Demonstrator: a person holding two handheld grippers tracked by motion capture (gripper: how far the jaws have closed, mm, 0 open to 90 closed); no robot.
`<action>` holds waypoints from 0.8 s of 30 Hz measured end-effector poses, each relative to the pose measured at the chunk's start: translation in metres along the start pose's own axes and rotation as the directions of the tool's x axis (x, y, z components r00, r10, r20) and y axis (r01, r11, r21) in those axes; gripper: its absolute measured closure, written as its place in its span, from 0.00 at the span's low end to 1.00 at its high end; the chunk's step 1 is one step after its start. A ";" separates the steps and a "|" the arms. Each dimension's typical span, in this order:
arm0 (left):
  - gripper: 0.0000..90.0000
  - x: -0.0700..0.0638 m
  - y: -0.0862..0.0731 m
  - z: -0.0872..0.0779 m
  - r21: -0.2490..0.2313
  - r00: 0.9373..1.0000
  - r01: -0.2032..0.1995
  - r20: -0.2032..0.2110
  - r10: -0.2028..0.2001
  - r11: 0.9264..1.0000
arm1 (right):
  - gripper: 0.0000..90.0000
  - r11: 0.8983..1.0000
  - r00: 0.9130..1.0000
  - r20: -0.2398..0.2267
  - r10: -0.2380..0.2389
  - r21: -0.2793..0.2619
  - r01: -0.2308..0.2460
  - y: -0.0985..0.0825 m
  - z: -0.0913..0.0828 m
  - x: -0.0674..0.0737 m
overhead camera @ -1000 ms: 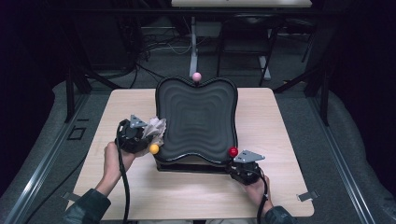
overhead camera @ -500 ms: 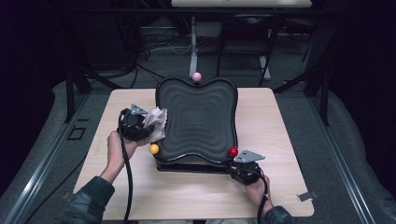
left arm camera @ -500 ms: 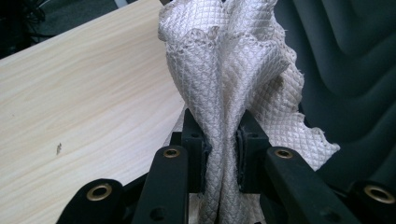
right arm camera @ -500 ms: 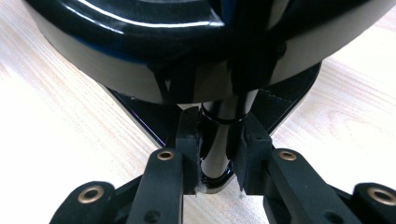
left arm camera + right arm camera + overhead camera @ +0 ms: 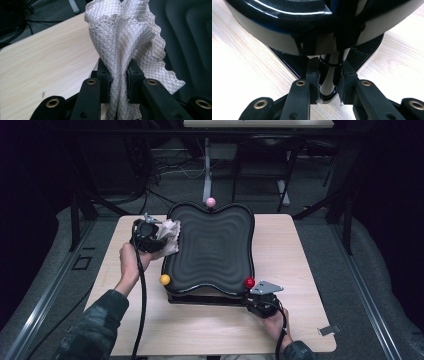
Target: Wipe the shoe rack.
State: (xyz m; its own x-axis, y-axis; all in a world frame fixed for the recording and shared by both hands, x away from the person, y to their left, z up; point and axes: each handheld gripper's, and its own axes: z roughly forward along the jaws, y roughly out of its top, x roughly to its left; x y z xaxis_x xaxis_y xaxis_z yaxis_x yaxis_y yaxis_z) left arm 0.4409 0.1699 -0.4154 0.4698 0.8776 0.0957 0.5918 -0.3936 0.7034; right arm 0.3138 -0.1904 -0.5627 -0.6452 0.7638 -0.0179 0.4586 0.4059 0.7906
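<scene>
A black ridged board [image 5: 210, 247] with wavy edges lies on a stand in the middle of the wooden table [image 5: 300, 245]. Pink [image 5: 210, 201], yellow [image 5: 164, 279] and red [image 5: 249, 282] knobs sit at its corners. My left gripper [image 5: 159, 236] is shut on a crumpled white quilted cloth [image 5: 127, 42] at the board's left edge [image 5: 190, 50]; the cloth [image 5: 170, 236] rests against the board. My right gripper [image 5: 327, 85] is shut on a pale post [image 5: 329, 75] under the board's near right corner, just below the red knob; this gripper [image 5: 257, 300] sits at the table's front right.
A small metal clip [image 5: 328, 330] lies near the table's front right corner. Dark floor, cables and frame legs [image 5: 207, 165] surround the table. Bare wood [image 5: 47, 57] stretches left of the cloth.
My left gripper has carried the cloth away from the yellow knob, farther up along the board's left edge. The right gripper has stayed where it was.
</scene>
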 end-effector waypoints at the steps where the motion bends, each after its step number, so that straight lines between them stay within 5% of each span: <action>1: 0.85 0.001 0.004 0.001 0.000 1.000 0.007 -0.006 -0.007 1.000 | 0.82 1.000 1.000 0.000 0.000 0.000 0.000 0.000 0.000 0.000; 24: 0.85 0.014 0.070 0.018 -0.025 0.994 0.041 -0.102 -0.043 0.999 | 0.82 1.000 1.000 -0.007 0.000 0.001 0.000 0.000 0.000 0.001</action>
State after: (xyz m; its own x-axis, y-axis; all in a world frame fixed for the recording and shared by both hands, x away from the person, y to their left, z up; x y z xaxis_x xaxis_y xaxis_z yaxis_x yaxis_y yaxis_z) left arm 0.5009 0.1496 -0.3776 0.3748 0.9170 0.1363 0.5940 -0.3504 0.7241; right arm 0.3134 -0.1894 -0.5628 -0.6495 0.7602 -0.0139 0.4590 0.4066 0.7899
